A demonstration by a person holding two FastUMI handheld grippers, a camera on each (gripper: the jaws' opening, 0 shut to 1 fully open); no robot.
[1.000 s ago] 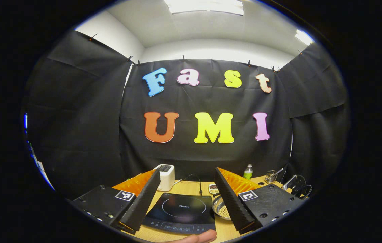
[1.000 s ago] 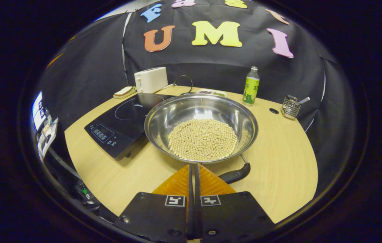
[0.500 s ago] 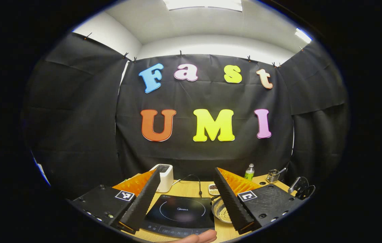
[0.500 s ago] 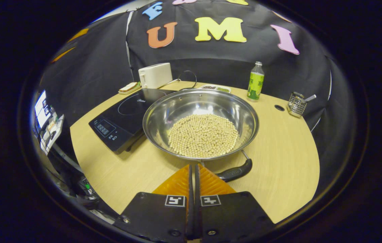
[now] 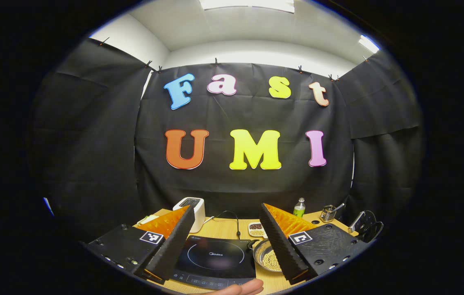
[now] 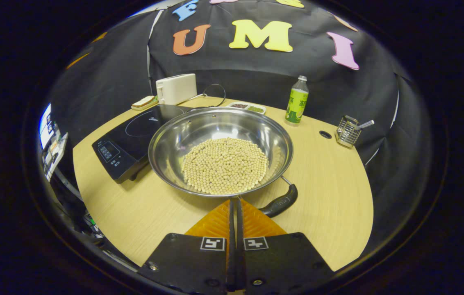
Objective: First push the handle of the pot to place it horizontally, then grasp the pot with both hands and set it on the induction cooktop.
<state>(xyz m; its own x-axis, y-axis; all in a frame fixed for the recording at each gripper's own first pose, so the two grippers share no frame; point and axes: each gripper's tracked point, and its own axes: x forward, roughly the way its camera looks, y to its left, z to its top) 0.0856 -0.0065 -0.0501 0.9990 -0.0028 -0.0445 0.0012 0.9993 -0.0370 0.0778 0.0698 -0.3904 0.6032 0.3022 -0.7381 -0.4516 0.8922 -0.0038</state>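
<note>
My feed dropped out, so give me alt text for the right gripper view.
The right gripper, fingers together and holding nothing, points at the near rim of a steel pot full of pale beans; its black handle lies just right of the fingertips. The induction cooktop sits left of the pot on the wooden table.

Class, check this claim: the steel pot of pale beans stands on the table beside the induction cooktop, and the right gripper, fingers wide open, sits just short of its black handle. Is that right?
One detail is wrong. In the right gripper view the right gripper has its fingers closed together, not wide open. The rest holds: the pot of beans stands on the table beside the induction cooktop, its handle close by.
</note>
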